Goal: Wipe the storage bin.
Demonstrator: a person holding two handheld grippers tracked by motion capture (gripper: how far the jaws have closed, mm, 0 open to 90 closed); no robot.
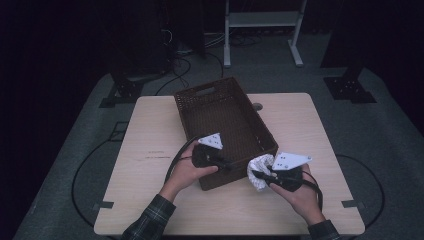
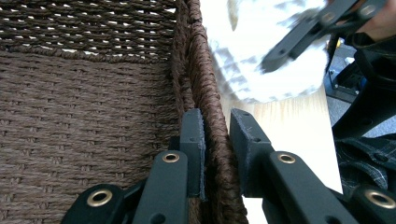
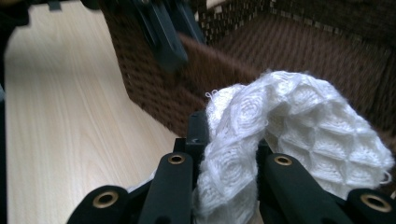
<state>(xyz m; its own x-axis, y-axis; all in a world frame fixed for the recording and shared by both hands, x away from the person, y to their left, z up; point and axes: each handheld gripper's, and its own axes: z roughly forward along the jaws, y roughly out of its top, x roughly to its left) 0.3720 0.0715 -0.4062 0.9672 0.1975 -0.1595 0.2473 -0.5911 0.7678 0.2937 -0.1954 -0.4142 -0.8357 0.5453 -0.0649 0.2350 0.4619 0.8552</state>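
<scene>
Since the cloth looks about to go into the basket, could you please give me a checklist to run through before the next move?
1. Left gripper clamped on the near wall of the brown woven basket, one jaw inside and one outside: ok.
2. Right gripper shut on the white knitted cloth, bunched between its jaws: ok.
3. Cloth lifted off the table: cannot tell.
4. Cloth over the basket opening: not ok; in the high view it hangs just outside the basket's near right corner.
5. Room inside the basket: ok; the visible part of the floor is bare.
6. Basket fully on the table: ok.
</scene>
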